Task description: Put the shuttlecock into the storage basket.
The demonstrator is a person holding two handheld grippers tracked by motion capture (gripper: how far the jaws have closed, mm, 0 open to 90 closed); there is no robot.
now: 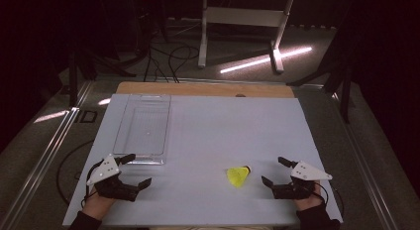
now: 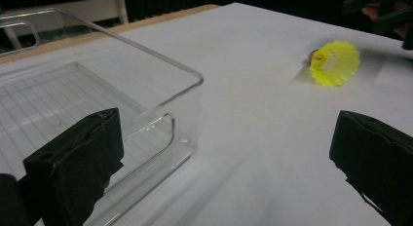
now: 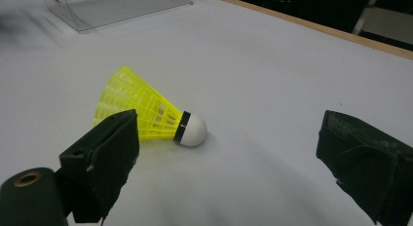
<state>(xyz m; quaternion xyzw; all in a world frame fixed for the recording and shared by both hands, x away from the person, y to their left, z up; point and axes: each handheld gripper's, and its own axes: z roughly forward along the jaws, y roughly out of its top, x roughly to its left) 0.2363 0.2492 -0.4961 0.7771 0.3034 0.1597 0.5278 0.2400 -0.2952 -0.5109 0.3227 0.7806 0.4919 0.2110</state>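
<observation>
The yellow birdie (image 3: 146, 116) lies on its side on the surface, near the right gripper (image 1: 277, 173). Both grippers' jaws are open wide. It looks light and bendy; hold the white tip.

Glossy clear plastic bin (image 2: 160, 89), upper left; yellow plastic mesh shuttlecock (image 3: 146, 111), smooth white tip; matt white tabletop (image 1: 223, 126).

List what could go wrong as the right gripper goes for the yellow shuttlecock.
1. The shuttlecock lies on its side on the smooth white table; a touch from one of the right gripper's open fingers might roll it away.
2. Its mesh skirt looks thin, so a hard squeeze there may crush it; the white cork end seems safer.
</observation>
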